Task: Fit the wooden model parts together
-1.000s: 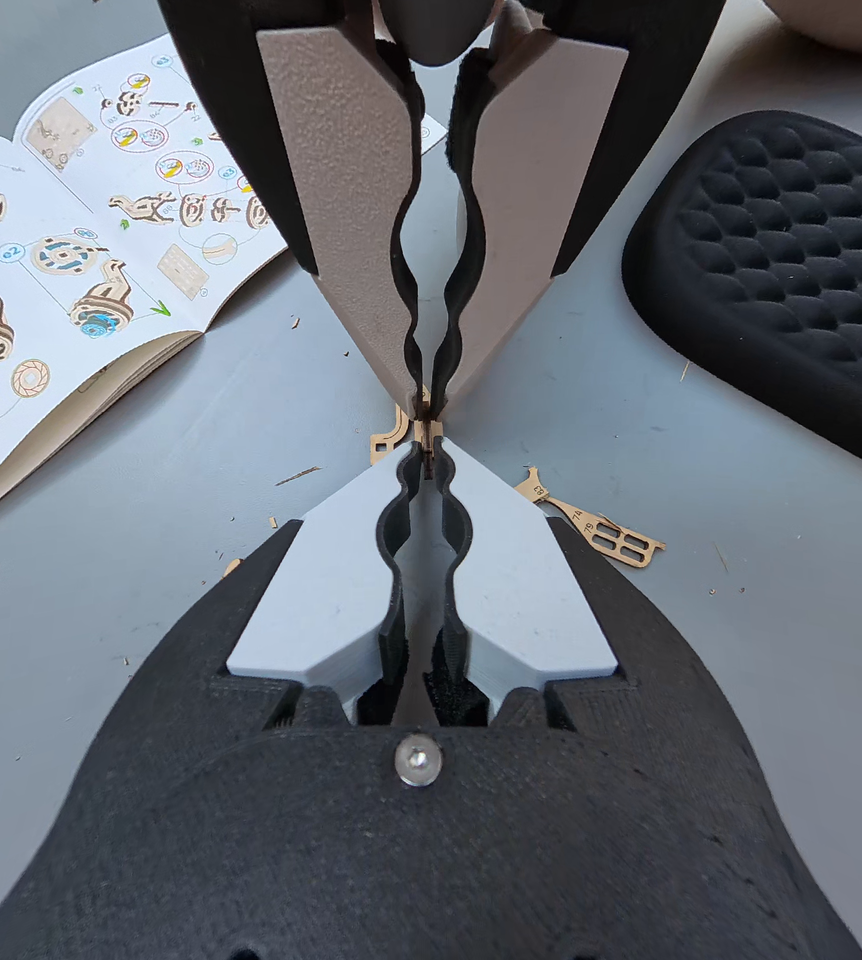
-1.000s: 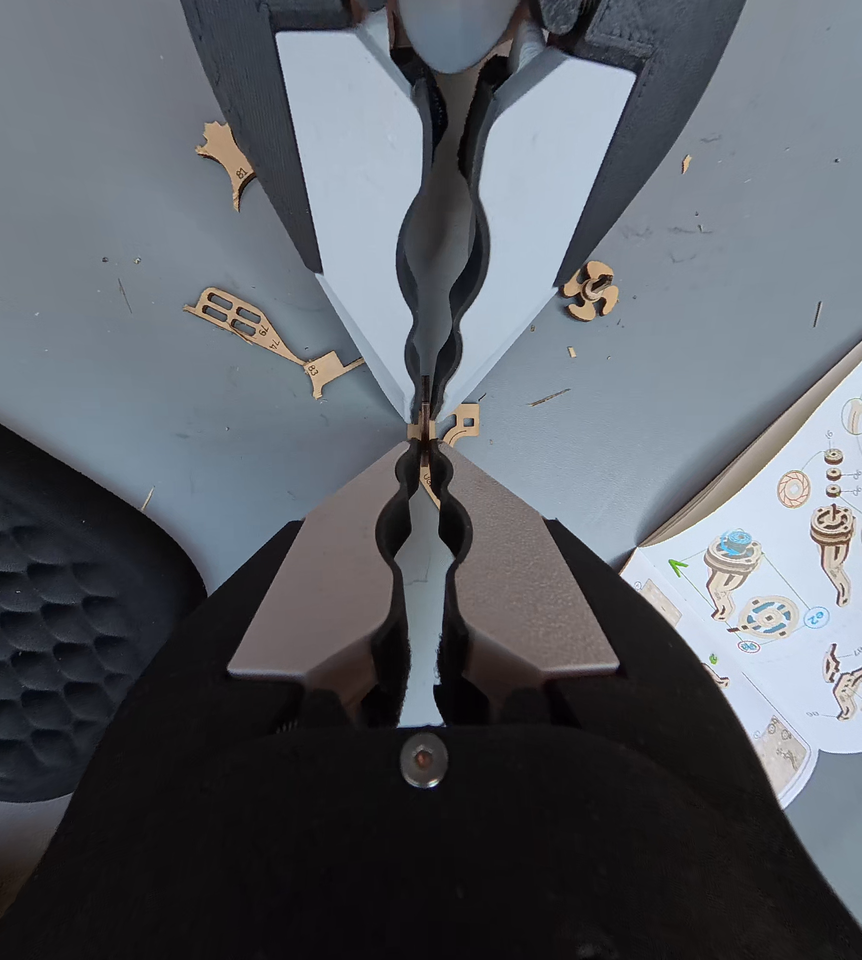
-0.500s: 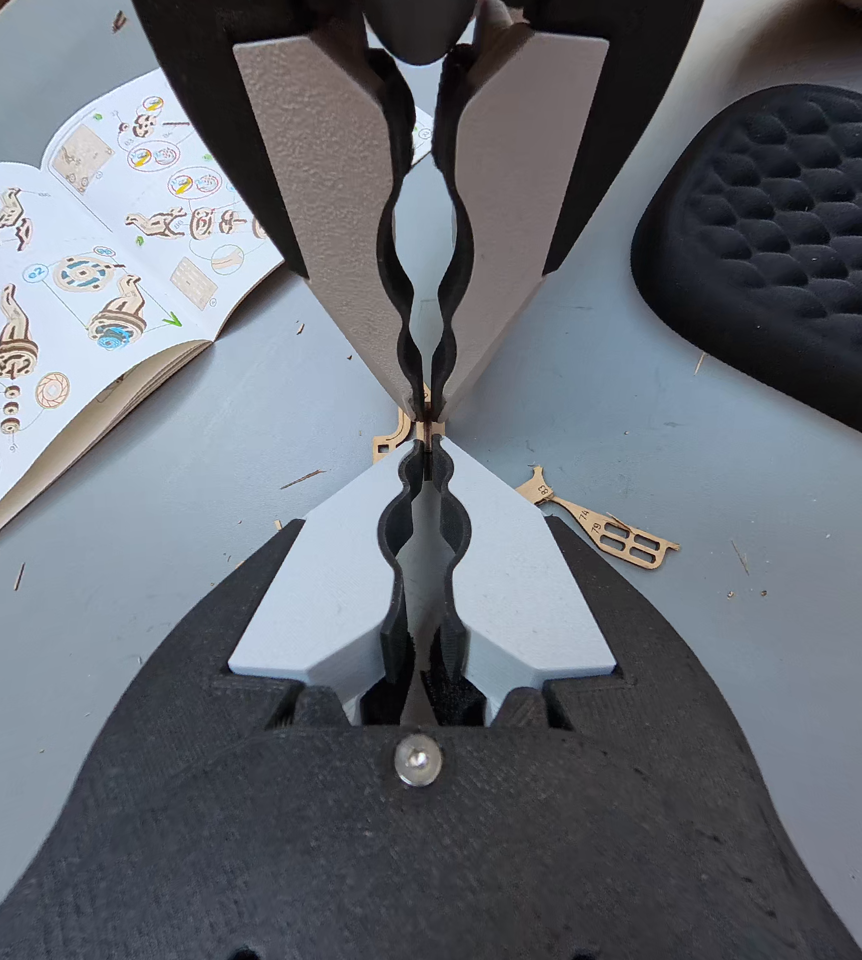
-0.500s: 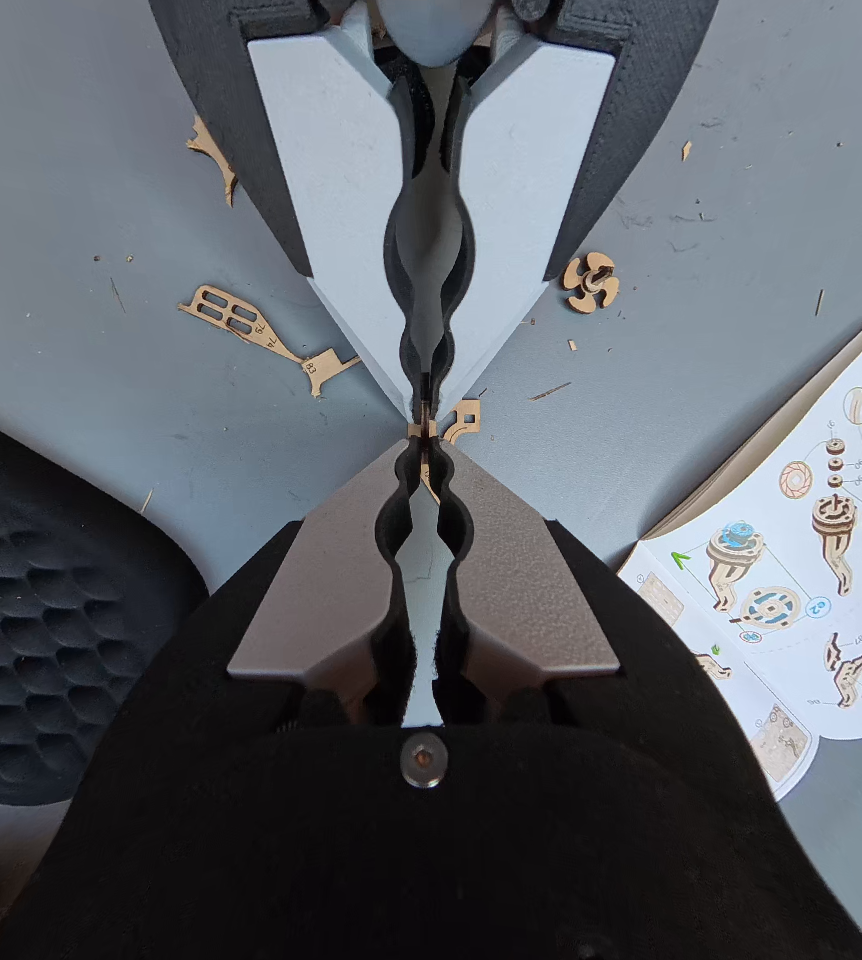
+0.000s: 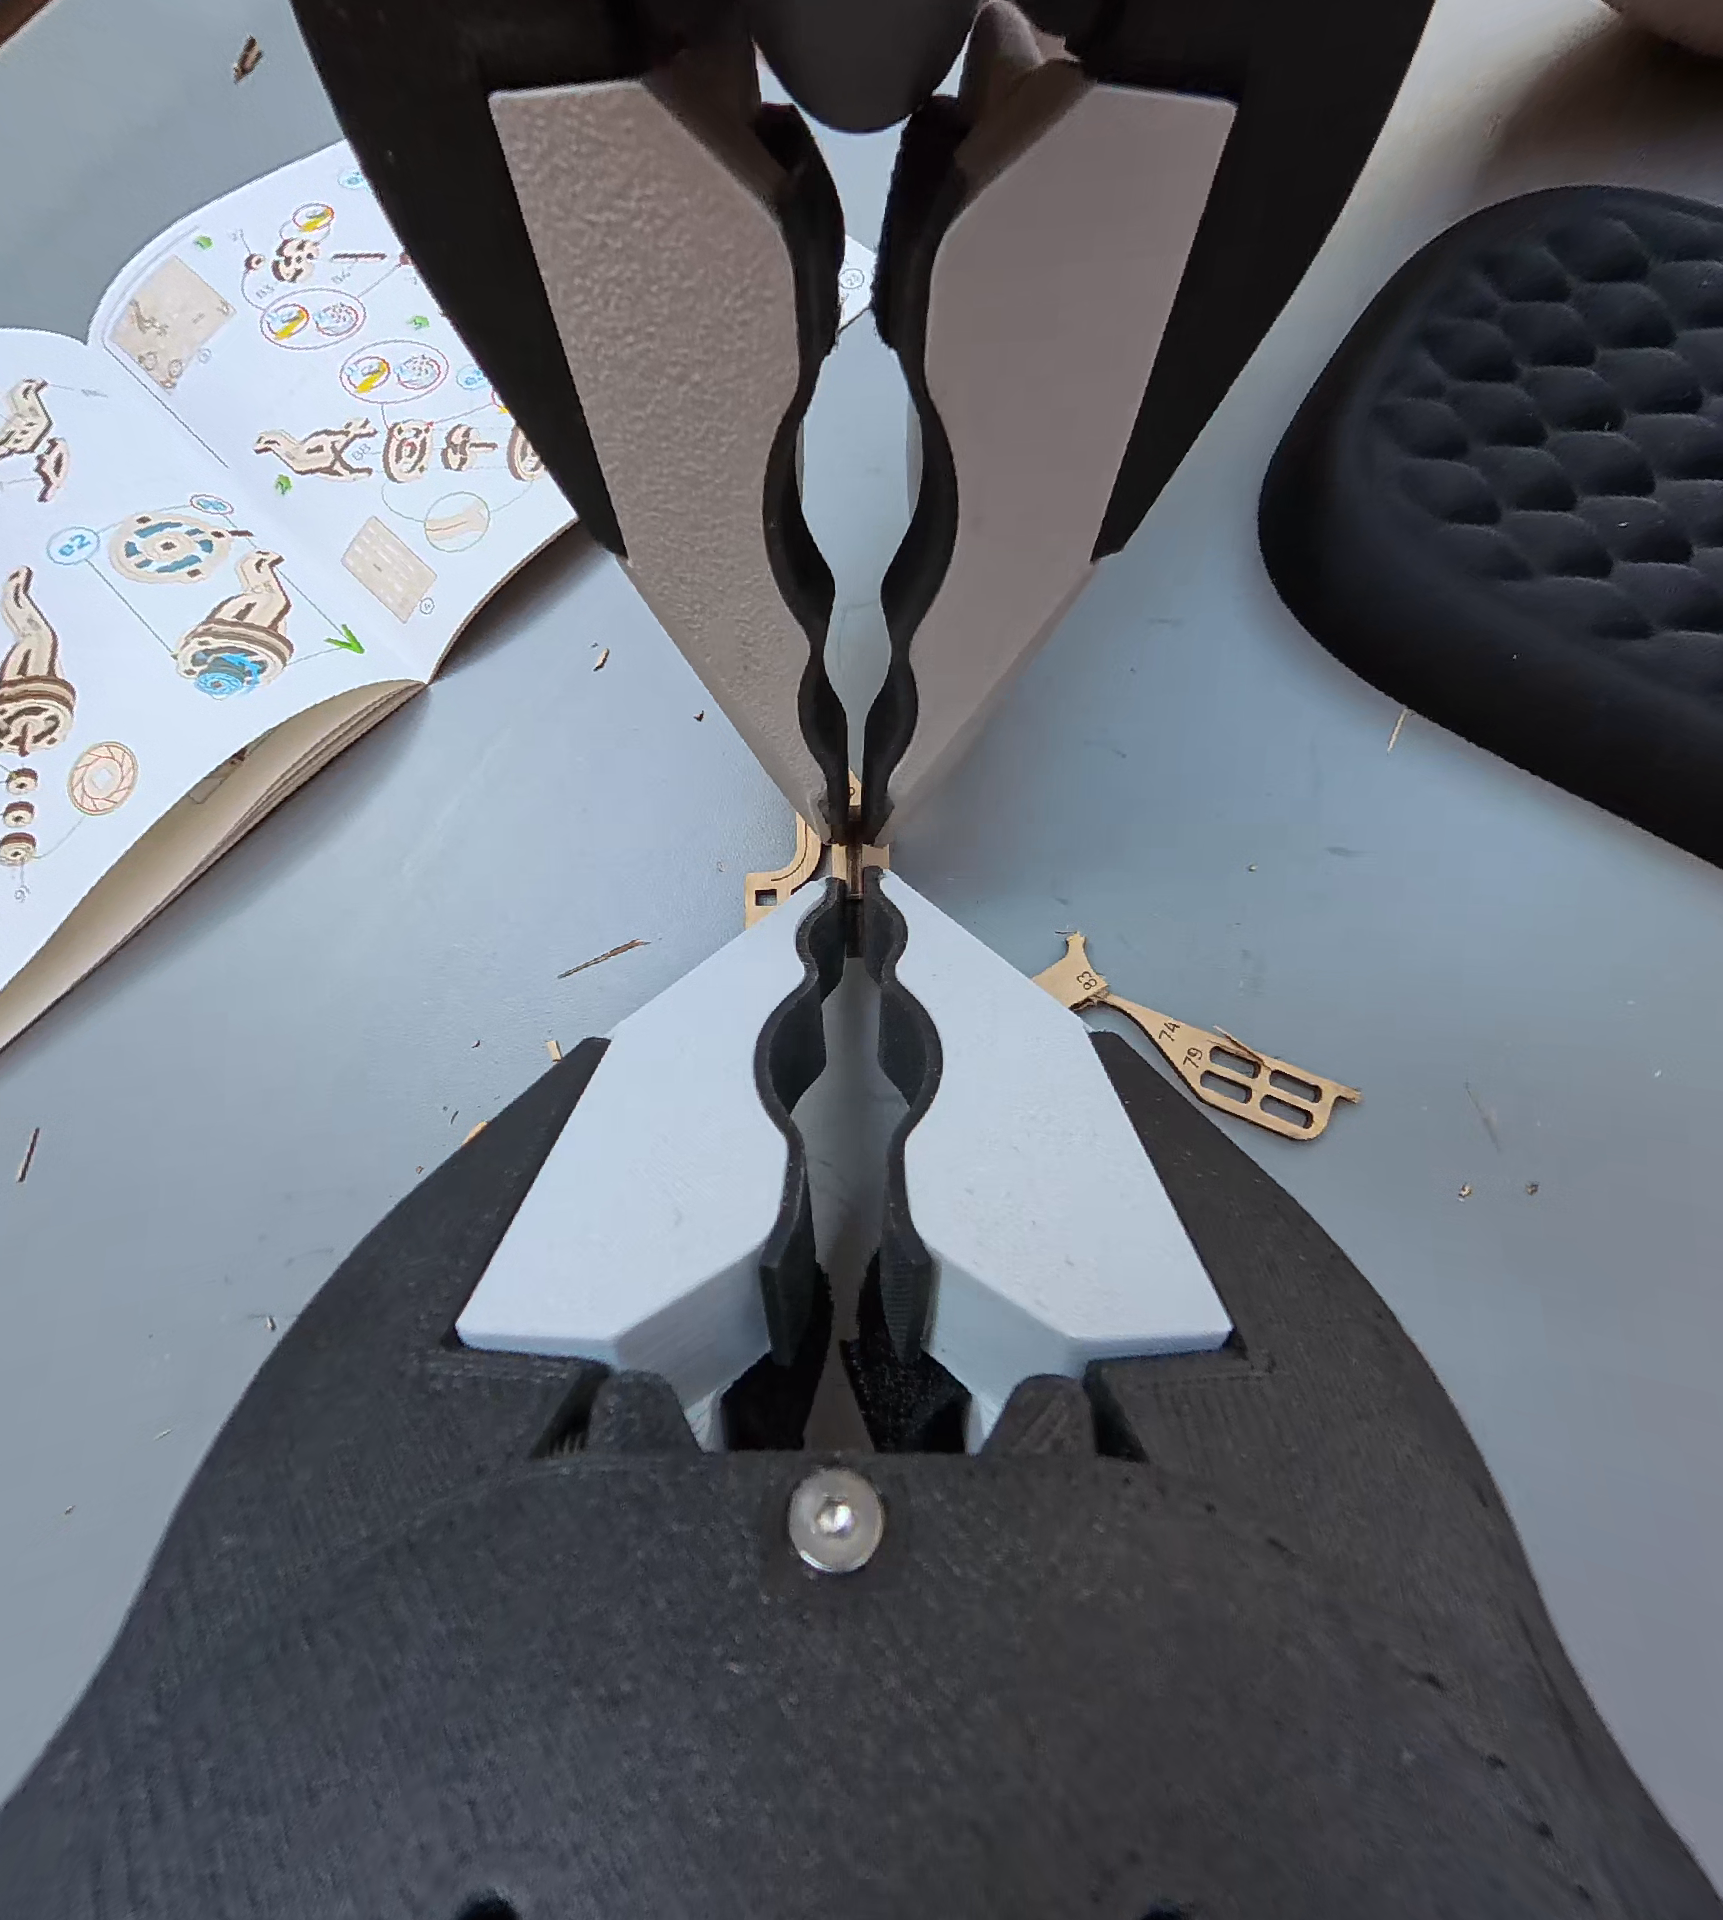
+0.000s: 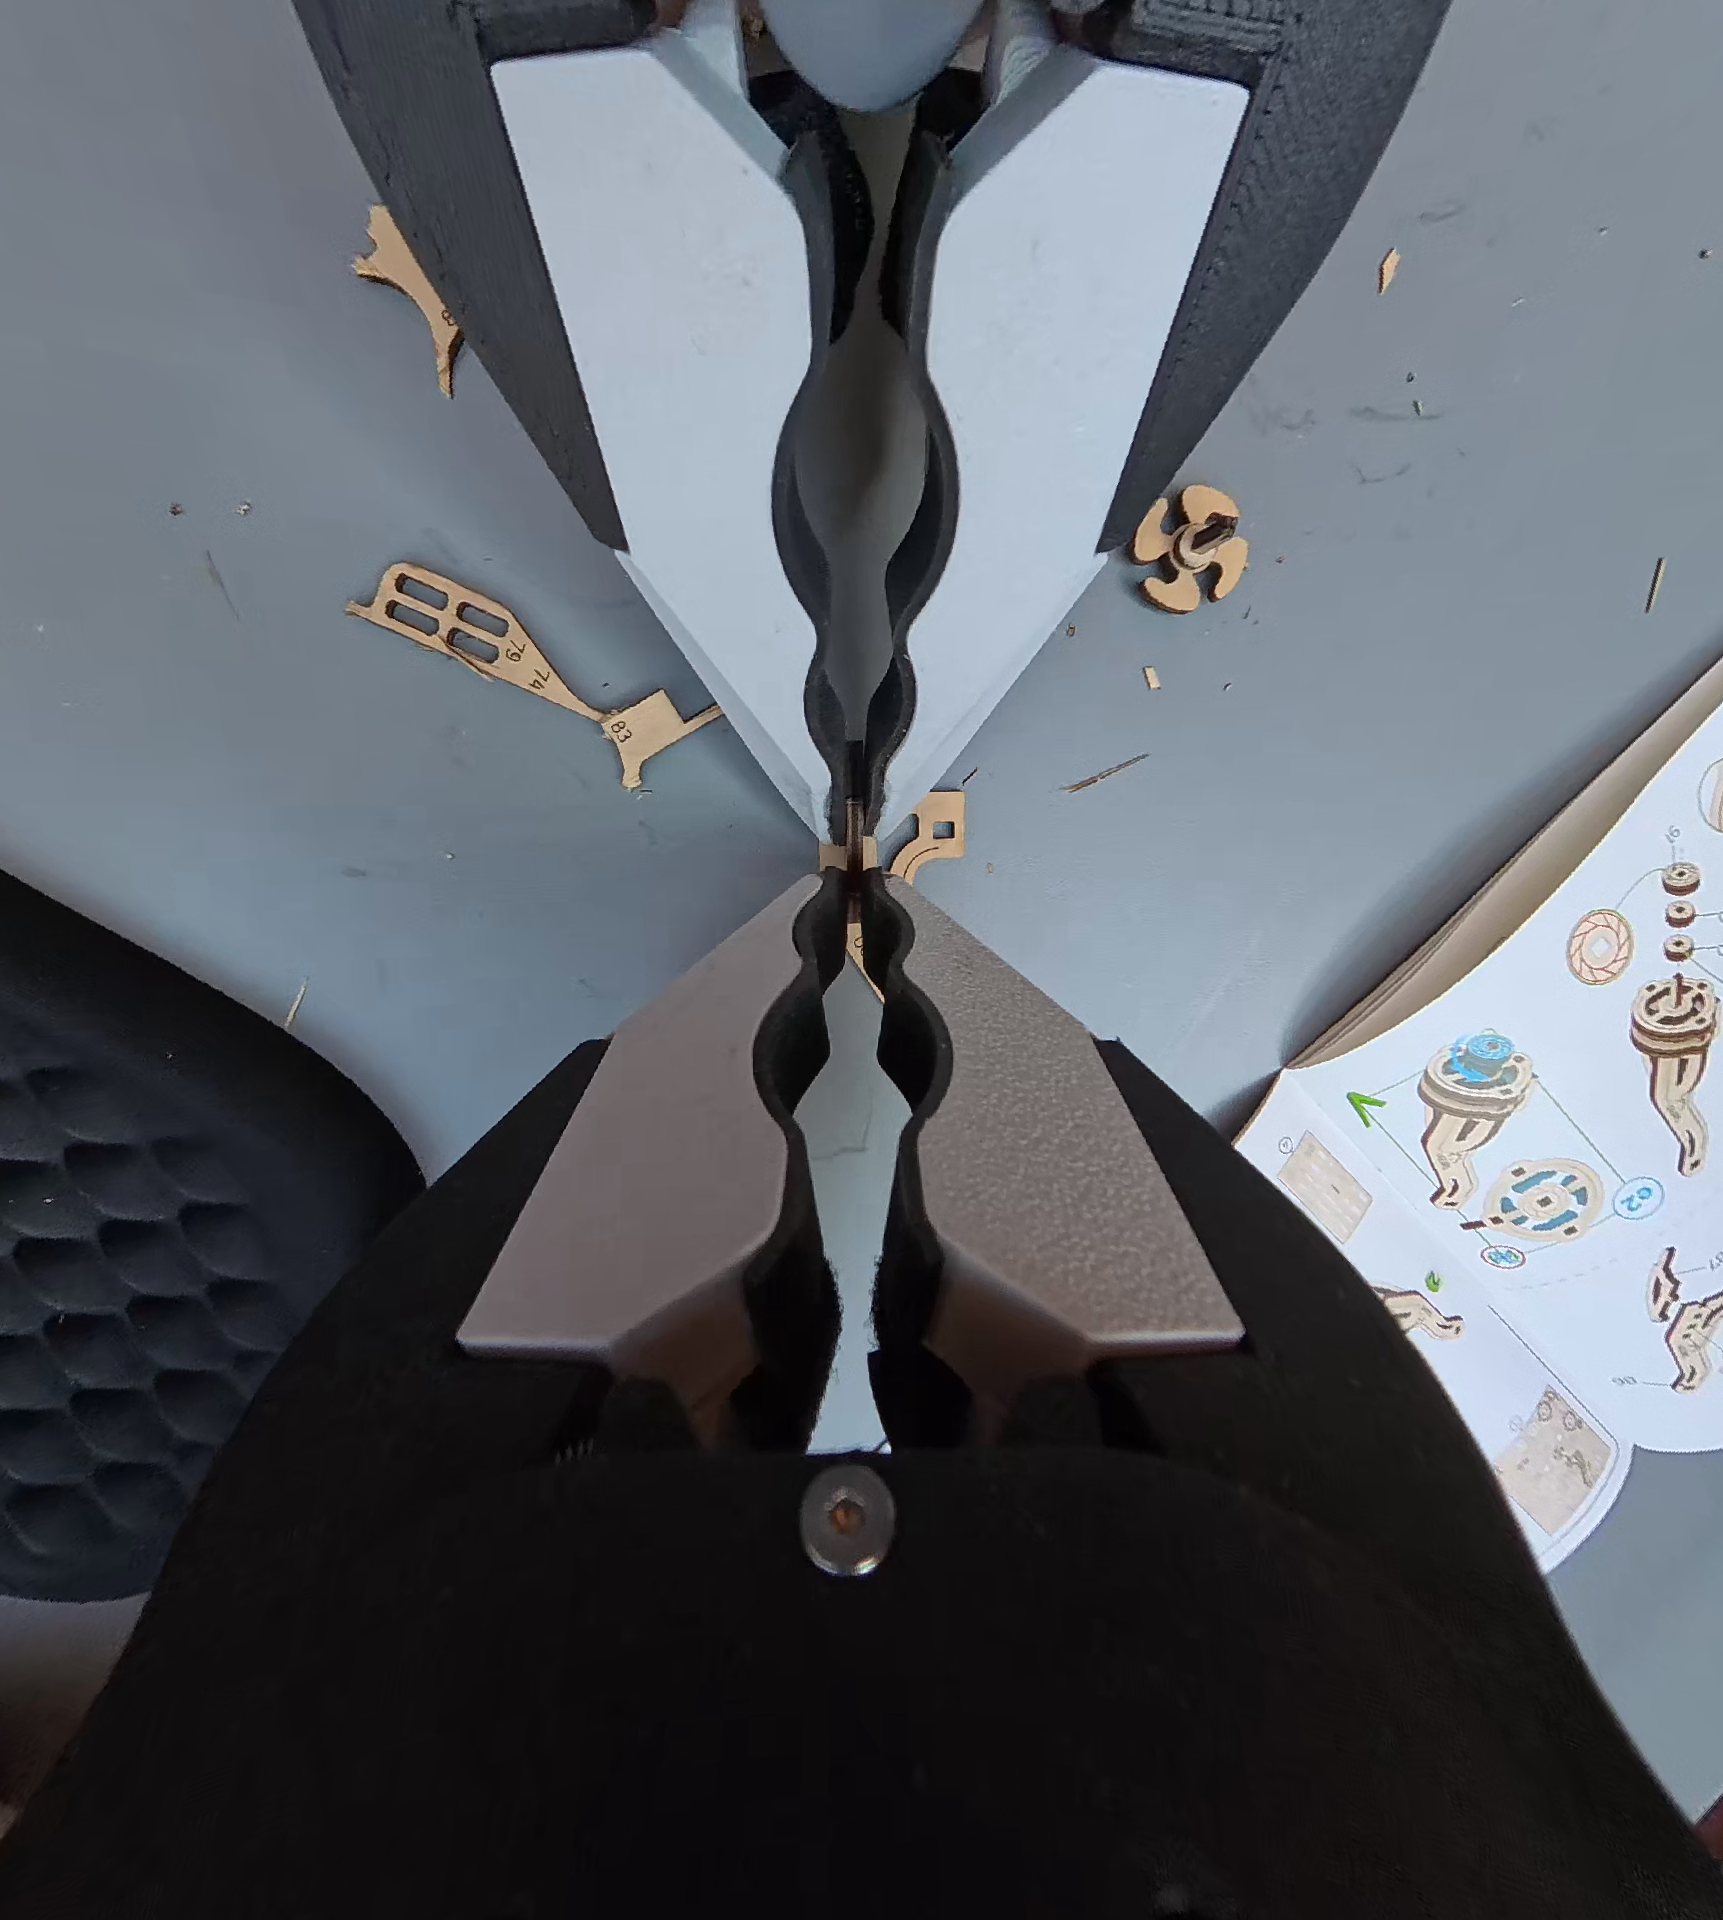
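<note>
Both my left gripper and right gripper have their jaws pinched nearly closed, tip to tip, on small wooden parts held above the worktop. They look thin, light and brittle, so I'd grip each flat face close to the joint
</note>
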A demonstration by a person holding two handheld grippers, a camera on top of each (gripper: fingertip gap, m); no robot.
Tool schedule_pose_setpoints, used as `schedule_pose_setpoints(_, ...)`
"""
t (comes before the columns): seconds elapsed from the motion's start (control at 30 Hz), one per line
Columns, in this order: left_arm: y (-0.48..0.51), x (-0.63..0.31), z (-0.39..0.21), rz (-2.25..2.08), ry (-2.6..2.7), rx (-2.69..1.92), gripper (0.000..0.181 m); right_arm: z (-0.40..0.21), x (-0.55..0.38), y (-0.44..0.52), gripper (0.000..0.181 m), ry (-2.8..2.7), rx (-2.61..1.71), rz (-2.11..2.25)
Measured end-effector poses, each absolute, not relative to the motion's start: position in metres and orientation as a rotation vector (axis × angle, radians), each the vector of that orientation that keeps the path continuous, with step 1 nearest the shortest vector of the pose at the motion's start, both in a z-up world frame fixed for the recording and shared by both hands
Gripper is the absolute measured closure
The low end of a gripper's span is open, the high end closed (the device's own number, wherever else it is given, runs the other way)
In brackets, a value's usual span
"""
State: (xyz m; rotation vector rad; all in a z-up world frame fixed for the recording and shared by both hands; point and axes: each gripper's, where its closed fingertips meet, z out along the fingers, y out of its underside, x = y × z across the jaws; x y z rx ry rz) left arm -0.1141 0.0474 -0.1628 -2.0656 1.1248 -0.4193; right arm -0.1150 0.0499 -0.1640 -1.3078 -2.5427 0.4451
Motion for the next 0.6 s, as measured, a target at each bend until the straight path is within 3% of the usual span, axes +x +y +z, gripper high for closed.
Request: schedule_pose_setpoints(0.6, 0.0475, -0.1142, -0.1634, -0.363, 1.157, -2.037, 0.180, -0.1655, -0.1149, 0.0497, 0.179, -2.541, -1.323, 0.427)
